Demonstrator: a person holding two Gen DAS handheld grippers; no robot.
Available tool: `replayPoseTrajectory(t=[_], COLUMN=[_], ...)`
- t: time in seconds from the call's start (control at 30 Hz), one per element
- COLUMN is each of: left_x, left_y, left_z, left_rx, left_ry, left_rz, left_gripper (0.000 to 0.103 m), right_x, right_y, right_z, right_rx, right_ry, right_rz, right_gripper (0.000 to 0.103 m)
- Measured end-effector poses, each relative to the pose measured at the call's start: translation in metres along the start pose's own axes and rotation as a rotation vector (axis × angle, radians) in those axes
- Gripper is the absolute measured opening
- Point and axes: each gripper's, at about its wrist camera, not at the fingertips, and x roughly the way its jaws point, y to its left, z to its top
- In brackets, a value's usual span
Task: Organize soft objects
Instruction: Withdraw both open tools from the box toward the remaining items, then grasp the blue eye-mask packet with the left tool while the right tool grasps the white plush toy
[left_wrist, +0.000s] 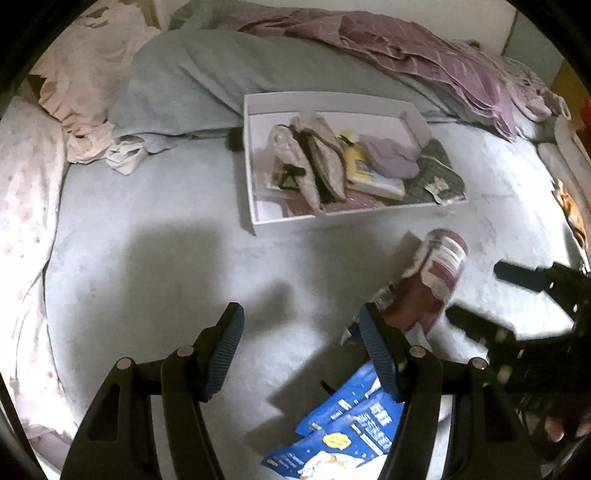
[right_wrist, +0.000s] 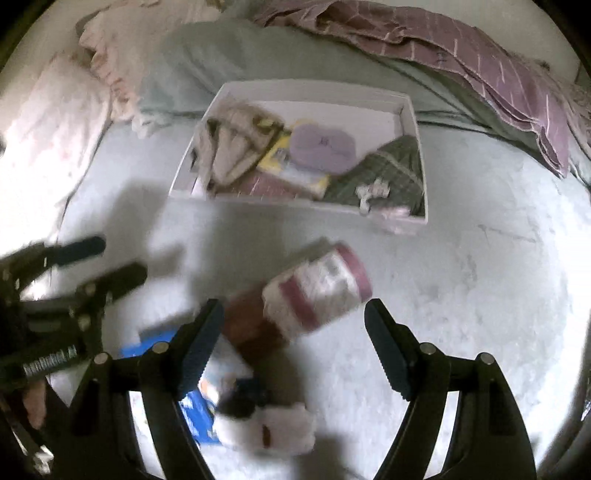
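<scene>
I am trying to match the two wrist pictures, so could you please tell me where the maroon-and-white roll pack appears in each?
Left wrist view: the maroon-and-white roll pack lies right of centre on the bed, just beyond the left gripper.
Right wrist view: it lies at centre, ahead of the open right gripper.
Shared landmark: the white tray lies beyond it in both views.

Pale grey bedsheet (left_wrist: 147, 258), grey-green duvet (left_wrist: 192, 74), purple striped blanket (left_wrist: 424, 48), pink ruffled pillow (left_wrist: 74, 74)
</scene>
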Motion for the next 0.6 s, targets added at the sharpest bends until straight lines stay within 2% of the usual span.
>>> replayPoseTrajectory(t=[0.13,0.27,0.6], left_x=[-0.006,-0.005,0.014], left_y=[-0.009,-0.025,-0.04], left_z=[-0.006,-0.015,-0.028], left_rx=[0.061,0.169,0.319], left_ry=[-0.007,0.015,0.096], left_rz=[-0.048,-0.065,-0.176], left_gripper=[0.065,0.065,0.065], right_x=[0.002,0.002,0.01], right_y=[0.007,0.009,-0.003], right_z=[-0.021,-0.037,-0.075], right_rx=[-0.041,-0.048,0.026], right_ry=[0.056,0.1,0.174], right_rz=[-0.03,-0.05,0.031], right_gripper=[0.079,0.079,0.079])
